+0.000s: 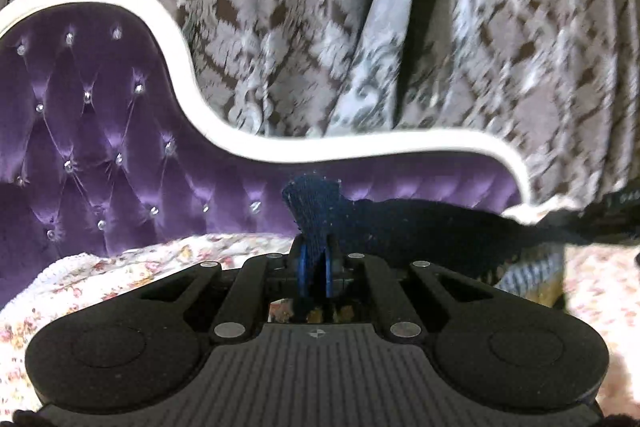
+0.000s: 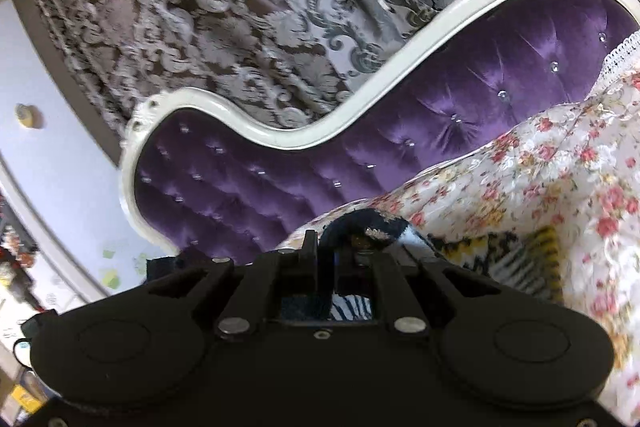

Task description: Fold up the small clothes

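1. The left gripper (image 1: pixel 316 267) is clamped on a corner of the dark blue knit garment (image 1: pixel 420 231); its jaws pinch the cloth.
2. The right gripper (image 2: pixel 332 263) is closed on the garment's rolled edge (image 2: pixel 360 223).
3. The garment hangs stretched between them, above the floral cover (image 2: pixel 540 163) on the purple sofa (image 1: pixel 100 131).
4. It looks soft, light and limp; corners seem the best holds.

Left wrist view: sofa backrest (image 1: pixel 100 131) fills left and centre; curtain (image 1: pixel 320 27) behind it across the top; garment (image 1: pixel 400 227) right of centre, over the bedspread (image 1: pixel 120 267) at lower left.
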The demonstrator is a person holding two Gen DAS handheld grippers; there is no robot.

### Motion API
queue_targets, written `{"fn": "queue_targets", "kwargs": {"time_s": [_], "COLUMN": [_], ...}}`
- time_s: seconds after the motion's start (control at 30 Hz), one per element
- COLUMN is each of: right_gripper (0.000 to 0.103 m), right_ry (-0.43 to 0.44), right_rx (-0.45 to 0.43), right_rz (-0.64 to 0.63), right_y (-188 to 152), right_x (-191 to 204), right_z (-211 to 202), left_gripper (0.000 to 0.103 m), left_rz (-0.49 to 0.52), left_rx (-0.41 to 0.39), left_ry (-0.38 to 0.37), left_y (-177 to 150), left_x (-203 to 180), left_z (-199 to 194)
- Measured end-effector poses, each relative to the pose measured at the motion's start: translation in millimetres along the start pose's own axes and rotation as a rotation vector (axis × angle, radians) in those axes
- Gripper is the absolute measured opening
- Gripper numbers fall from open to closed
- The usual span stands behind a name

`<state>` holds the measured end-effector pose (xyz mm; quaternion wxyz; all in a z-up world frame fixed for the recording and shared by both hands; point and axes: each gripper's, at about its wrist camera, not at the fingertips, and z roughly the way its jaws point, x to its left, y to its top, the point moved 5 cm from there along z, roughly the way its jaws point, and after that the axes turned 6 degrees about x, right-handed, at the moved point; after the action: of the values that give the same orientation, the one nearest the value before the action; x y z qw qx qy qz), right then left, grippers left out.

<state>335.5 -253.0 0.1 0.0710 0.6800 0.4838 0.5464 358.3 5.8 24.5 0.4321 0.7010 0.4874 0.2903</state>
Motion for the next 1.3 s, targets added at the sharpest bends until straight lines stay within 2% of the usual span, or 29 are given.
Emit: {"fn": "queue_targets", "kwargs": {"time_s": [0.13, 0.3, 0.37, 0.4, 0.43, 0.47, 0.5, 0.53, 0.57, 0.6, 0.63, 0.7, 0.77, 0.87, 0.93, 1.13, 1.23, 1.3], "right_gripper": [0.016, 0.017, 0.023, 0.023, 0.026, 0.040, 0.049, 0.066, 0.080, 0.080, 0.080, 0.080, 0.081, 0.090, 0.092, 0.096, 0.096, 0.096], "right_ry": [-0.085, -0.178, -0.204, -0.219, -0.224, -0.231, -0.236, -0.237, -0.232, -0.232, -0.235, -0.244, -0.248, -0.262, -0.266, -0.240, -0.238, -0.249], "right_rx": [0.038, 0.079, 0.091, 0.095, 0.099, 0.101, 0.095, 0.083, 0.071, 0.059, 0.053, 0.039, 0.029, 0.028, 0.036, 0.089, 0.112, 0.130], "right_rz": [0.030, 0.033, 0.037, 0.037, 0.036, 0.036, 0.035, 0.035, 0.032, 0.025, 0.016, -0.004, -0.019, -0.047, -0.066, -0.091, -0.094, -0.103], "right_y": [2, -7, -11, -13, -14, -15, -15, -14, -13, -12, -11, -10, -9, -11, -15, -35, -47, -56], "right_x": [-28, -56, -64, -68, -70, -73, -76, -77, -77, -77, -77, -76, -74, -71, -67, -59, -60, -63], "right_z": [42, 71, 79, 82, 84, 84, 83, 81, 78, 73, 68, 55, 44, 28, 19, -5, -14, -17], "left_gripper": [0.008, 0.011, 0.012, 0.015, 0.028, 0.035, 0.044, 0.045, 0.046, 0.052, 0.065, 0.072, 0.074, 0.086, 0.096, 0.102, 0.102, 0.102], "left_rz": [-0.014, -0.065, -0.083, -0.088, -0.094, -0.099, -0.105, -0.111, -0.115, -0.115, -0.111, -0.098, -0.084, -0.073, -0.081, -0.159, -0.160, -0.151], "left_rx": [0.091, 0.164, 0.193, 0.203, 0.215, 0.226, 0.231, 0.227, 0.224, 0.222, 0.220, 0.210, 0.205, 0.218, 0.234, 0.273, 0.296, 0.317], "left_ry": [0.025, 0.042, 0.060, 0.073, 0.089, 0.101, 0.110, 0.117, 0.119, 0.121, 0.126, 0.132, 0.132, 0.127, 0.104, -0.001, -0.011, 0.009], "left_y": [-22, -41, -45, -46, -47, -47, -47, -45, -43, -40, -38, -32, -26, -21, -21, -29, -41, -54], "left_x": [9, 20, 25, 28, 31, 34, 38, 41, 43, 44, 45, 43, 38, 27, 21, 3, -6, -10], "left_z": [43, 82, 95, 99, 105, 107, 108, 107, 103, 99, 95, 83, 70, 49, 37, 1, -6, -4]}}
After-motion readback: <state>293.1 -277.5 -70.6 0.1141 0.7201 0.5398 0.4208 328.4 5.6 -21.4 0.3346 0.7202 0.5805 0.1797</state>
